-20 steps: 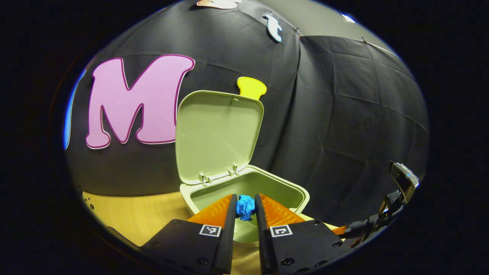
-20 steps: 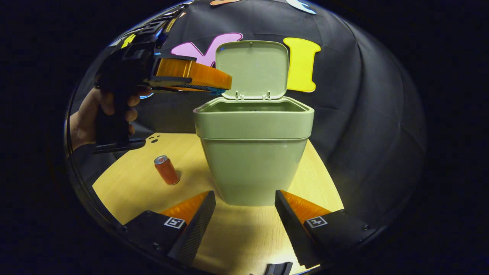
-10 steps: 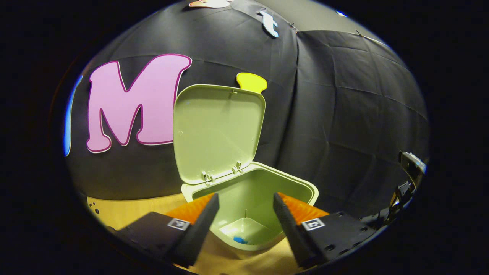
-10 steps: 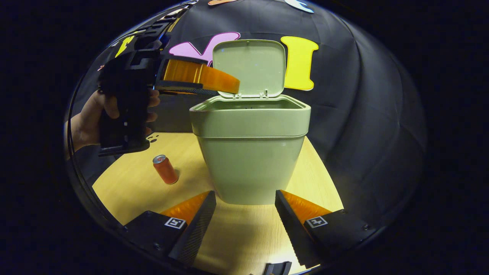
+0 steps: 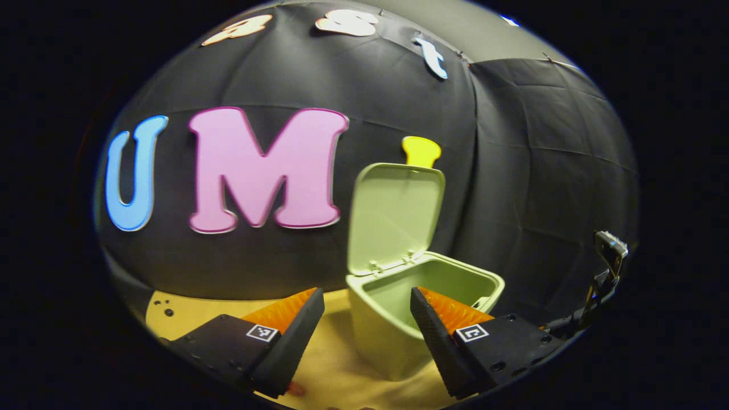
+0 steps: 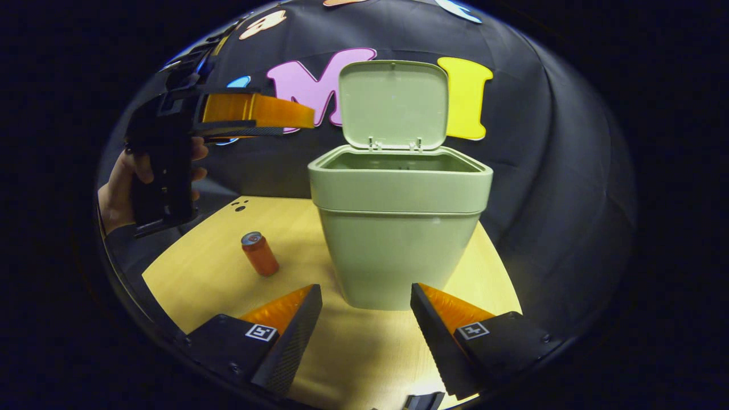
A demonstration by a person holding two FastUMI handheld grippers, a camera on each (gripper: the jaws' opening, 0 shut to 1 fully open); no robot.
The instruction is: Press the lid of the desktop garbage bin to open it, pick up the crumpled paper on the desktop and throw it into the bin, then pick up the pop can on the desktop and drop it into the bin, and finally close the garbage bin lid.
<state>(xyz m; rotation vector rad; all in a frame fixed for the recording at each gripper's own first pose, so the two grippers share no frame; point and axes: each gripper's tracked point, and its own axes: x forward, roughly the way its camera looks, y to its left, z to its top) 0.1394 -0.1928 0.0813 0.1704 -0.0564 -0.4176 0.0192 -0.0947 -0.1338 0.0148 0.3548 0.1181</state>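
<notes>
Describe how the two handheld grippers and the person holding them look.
Each gripper is a black housing with two wedge-shaped jaws. On the left gripper and the right gripper, every jaw carries a small square black-and-white marker on its block and has screws showing. In the right gripper view, the left gripper has a black pistol-style handle, held by a hand with a dark sleeve at the wrist.

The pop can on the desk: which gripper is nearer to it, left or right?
Right, probably. The right gripper sits low over the desk, the pop can just ahead to its left. The left gripper hangs well above it.
</notes>
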